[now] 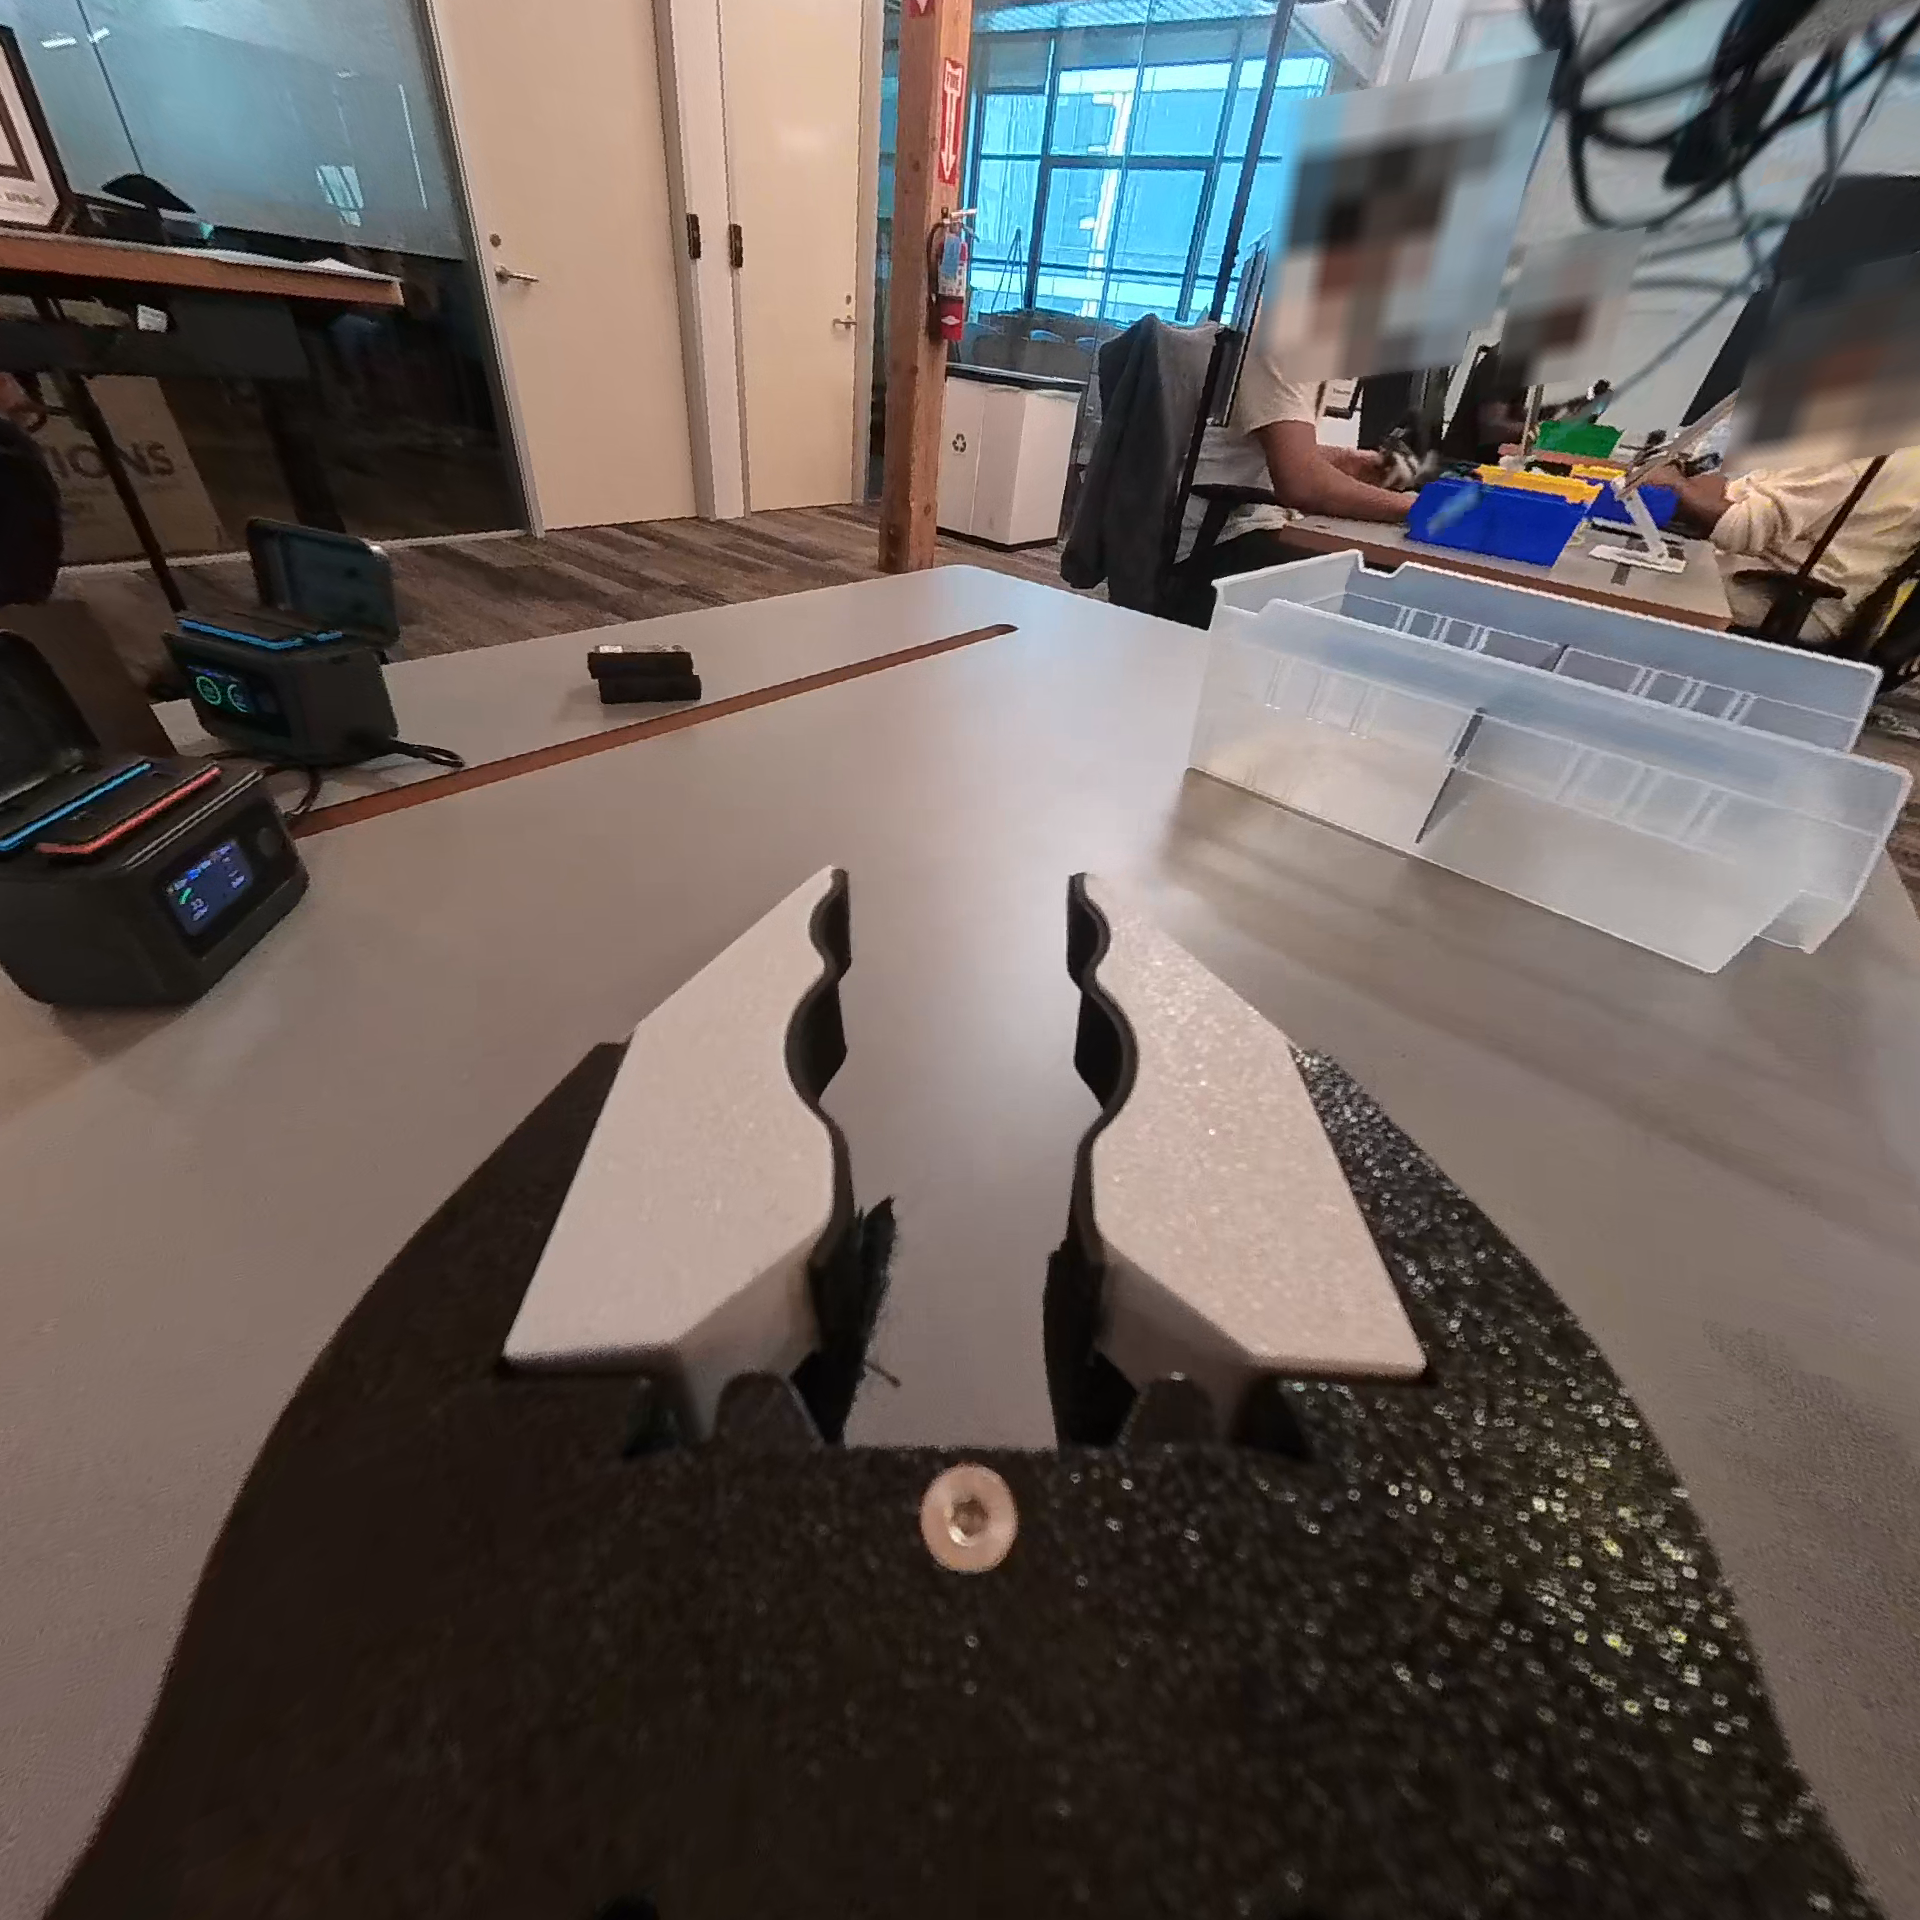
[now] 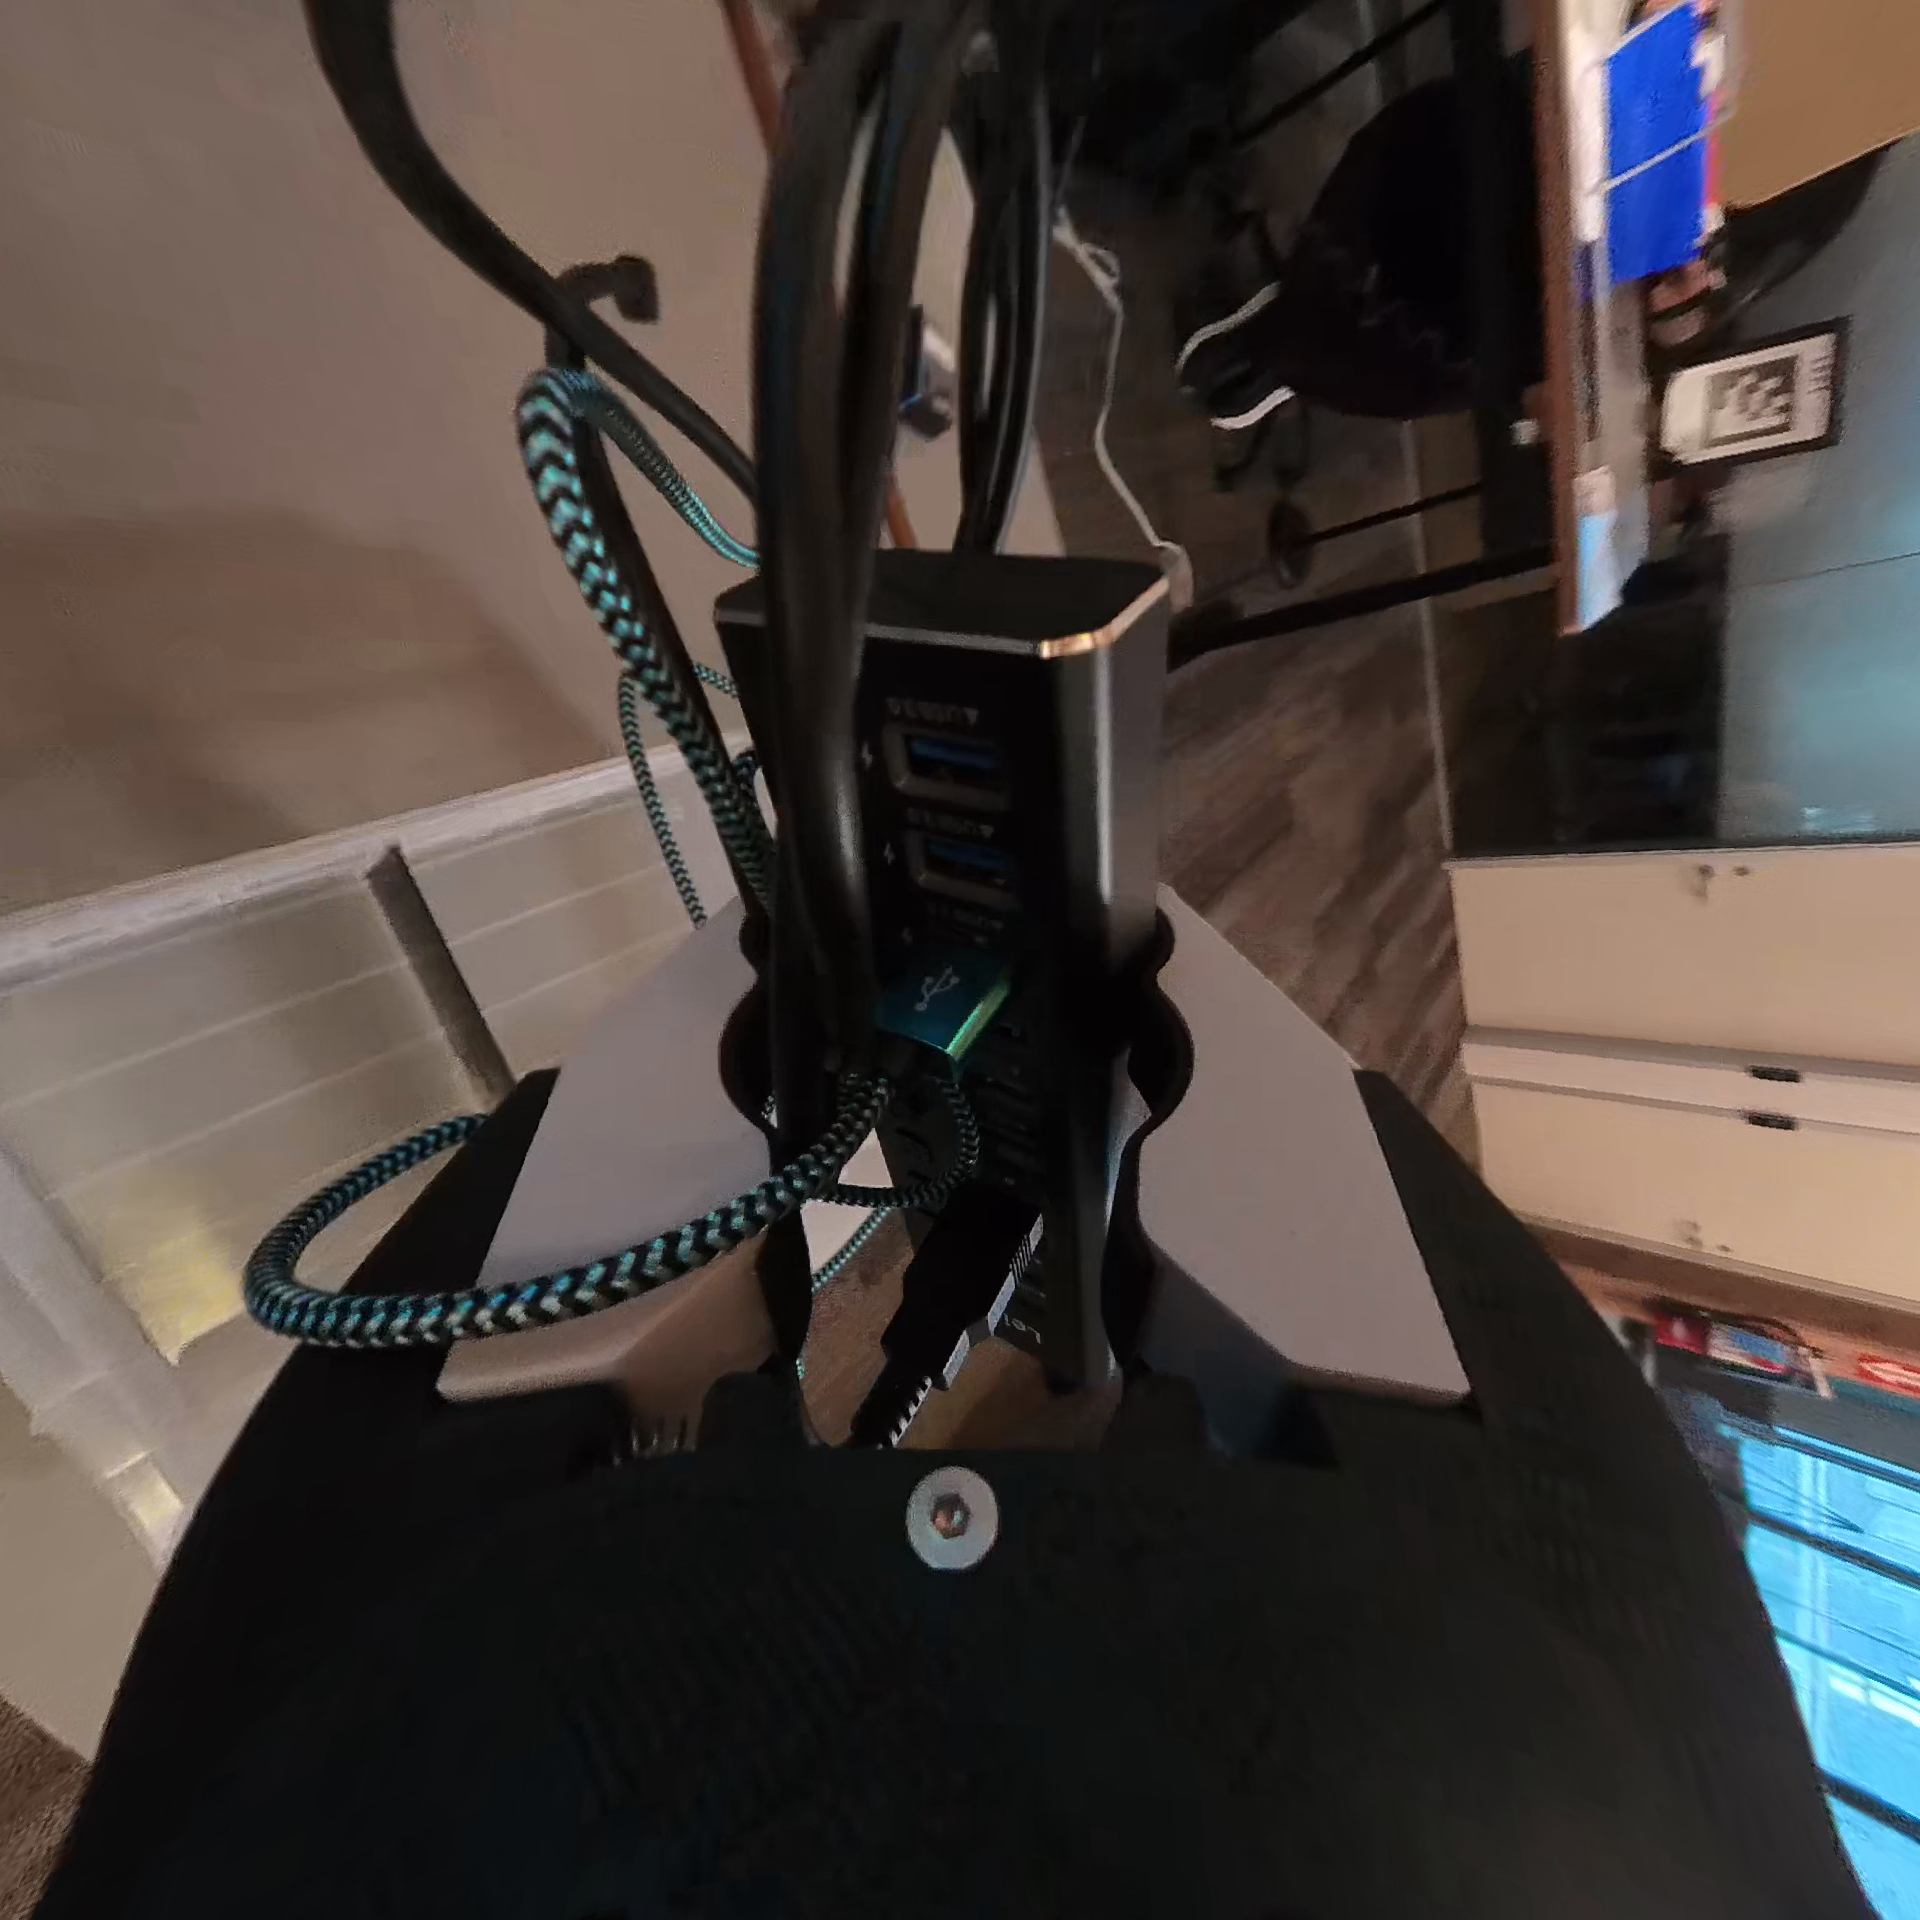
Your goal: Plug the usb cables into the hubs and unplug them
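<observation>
In the right wrist view my right gripper (image 2: 956, 935) is shut on a dark USB hub (image 2: 1101, 790) and holds it in the air, tilted. Two blue ports (image 2: 951, 753) on the hub's face are free. A green-tipped USB plug (image 2: 940, 1003) on a teal and black braided cable (image 2: 582, 1278) sits in a lower port. Several black cables (image 2: 821, 416) hang across the hub, and another black plug (image 2: 961, 1299) sits lower down. In the left wrist view my left gripper (image 1: 956, 914) is open and empty, low over the grey table (image 1: 1351, 1143). Dangling black cables (image 1: 1714, 114) show at its top right.
Clear plastic bins (image 1: 1538, 758) stand at the table's right. Two black chargers with small screens (image 1: 135, 883) (image 1: 281, 686) sit at the left, and a small black block (image 1: 644, 670) lies farther back. People sit at a desk behind the bins, with blue trays (image 1: 1496, 514). My hands' fingertips stand some 40 centimetres from each other.
</observation>
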A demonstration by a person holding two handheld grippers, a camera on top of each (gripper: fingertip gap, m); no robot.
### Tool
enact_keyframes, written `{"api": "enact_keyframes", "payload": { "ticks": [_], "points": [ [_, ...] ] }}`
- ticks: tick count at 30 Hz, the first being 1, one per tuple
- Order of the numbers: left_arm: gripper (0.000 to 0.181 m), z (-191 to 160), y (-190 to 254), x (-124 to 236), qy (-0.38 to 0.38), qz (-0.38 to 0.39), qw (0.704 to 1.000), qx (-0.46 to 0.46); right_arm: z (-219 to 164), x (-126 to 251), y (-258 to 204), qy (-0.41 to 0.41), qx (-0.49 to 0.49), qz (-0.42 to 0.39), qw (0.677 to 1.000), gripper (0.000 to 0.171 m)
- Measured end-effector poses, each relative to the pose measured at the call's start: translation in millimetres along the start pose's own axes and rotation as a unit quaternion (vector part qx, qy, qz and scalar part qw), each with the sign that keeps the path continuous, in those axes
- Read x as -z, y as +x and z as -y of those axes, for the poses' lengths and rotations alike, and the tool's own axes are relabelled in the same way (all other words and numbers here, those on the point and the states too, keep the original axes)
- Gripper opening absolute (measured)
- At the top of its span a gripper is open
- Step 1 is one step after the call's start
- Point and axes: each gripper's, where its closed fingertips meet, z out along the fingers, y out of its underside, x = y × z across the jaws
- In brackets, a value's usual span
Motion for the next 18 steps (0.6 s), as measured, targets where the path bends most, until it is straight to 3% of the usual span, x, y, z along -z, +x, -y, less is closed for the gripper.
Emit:
{"api": "enact_keyframes", "payload": {
  "ticks": [9,18],
  "points": [
    [0.04,-8.2,-5.5,-2.0,-0.005,0.001,1.0,0.019,-80.7,-63.1,-48.7,-0.032,-0.035,0.068,0.997,0.065],
    [0.04,-15.2,-8.3,-6.6,-0.013,0.001,0.999,0.032,-131.8,-120.1,-94.2,-0.146,-0.008,0.173,0.974,0.066]
  ]
}}
